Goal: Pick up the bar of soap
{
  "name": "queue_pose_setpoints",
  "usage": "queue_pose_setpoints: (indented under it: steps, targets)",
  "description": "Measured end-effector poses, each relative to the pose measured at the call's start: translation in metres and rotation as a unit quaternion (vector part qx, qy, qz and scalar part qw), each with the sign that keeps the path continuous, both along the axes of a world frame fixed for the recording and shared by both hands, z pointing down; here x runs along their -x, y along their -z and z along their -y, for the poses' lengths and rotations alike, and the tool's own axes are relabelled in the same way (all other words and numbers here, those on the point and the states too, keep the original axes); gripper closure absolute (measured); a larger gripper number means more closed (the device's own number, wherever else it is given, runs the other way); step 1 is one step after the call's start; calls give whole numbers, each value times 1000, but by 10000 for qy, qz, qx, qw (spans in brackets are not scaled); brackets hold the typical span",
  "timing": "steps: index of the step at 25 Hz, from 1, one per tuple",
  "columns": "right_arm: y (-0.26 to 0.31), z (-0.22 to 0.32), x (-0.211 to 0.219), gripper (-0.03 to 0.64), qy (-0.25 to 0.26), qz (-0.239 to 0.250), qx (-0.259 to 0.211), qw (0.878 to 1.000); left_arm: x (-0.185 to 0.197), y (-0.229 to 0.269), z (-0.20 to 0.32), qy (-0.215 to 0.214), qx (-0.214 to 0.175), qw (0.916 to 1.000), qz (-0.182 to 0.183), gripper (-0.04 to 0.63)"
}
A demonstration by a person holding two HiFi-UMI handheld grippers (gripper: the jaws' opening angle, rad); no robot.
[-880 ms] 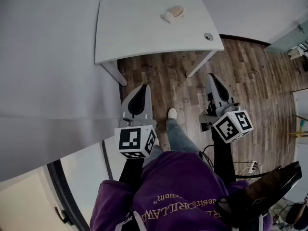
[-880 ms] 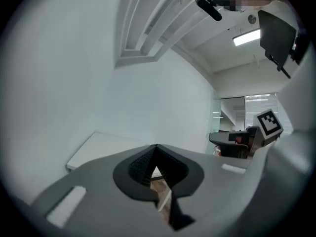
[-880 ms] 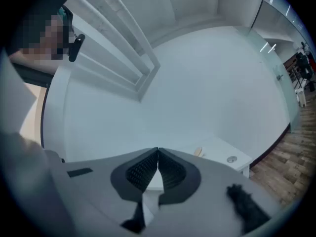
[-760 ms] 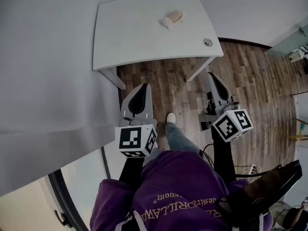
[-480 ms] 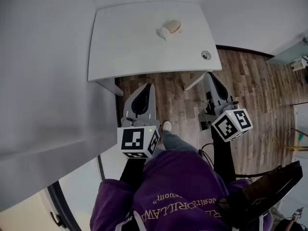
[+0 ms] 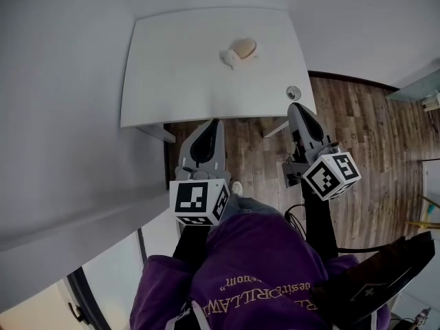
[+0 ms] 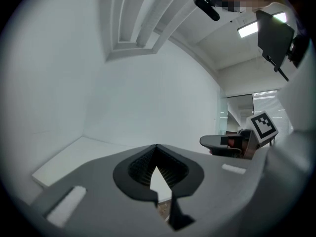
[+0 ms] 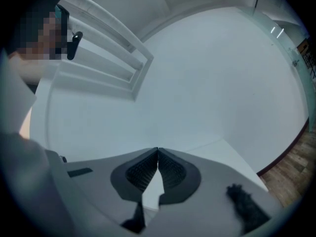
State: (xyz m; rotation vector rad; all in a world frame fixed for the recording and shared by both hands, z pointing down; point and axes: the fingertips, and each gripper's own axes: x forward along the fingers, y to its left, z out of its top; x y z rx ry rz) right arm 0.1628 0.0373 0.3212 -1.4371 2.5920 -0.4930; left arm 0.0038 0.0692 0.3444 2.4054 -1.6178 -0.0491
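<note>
Head view: bar of soap (image 6: pixel 242 48) on table (image 6: pixel 172 74); left gripper (image 6: pixel 216 122), right gripper (image 6: pixel 294 105) closed, empty.

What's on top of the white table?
A tan oval bar of soap beside a small white lump, plus a small round grey fitting near the white rectangular table's near-right corner. The soap's underside is hidden.

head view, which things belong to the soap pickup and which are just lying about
Job: bar of soap; white table; left tongs, right tongs, both shut, empty.
Lying about: small round thing at the table's near corner.
</note>
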Motion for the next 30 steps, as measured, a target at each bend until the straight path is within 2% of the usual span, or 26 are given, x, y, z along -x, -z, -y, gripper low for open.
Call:
queue_pose_setpoints:
  steps: [10, 18, 26, 30]
  targets:
    - [-5, 44, -11, 609, -74, 86, 61, 9999, -1, -2, 43, 56, 44, 10000, 56, 588]
    - [-4, 101, -3, 609, -82, 77, 1, 9999, 4, 0, 106, -75, -33, 9999, 62, 589]
    - [-6, 157, 20, 609, 180, 11, 73, 9998, 28, 0, 173, -39, -41, 10000, 38, 588]
    - [-8, 185, 24, 609, 103, -32, 89, 9999, 33, 1, 201, -139, -84, 9999, 38, 588]
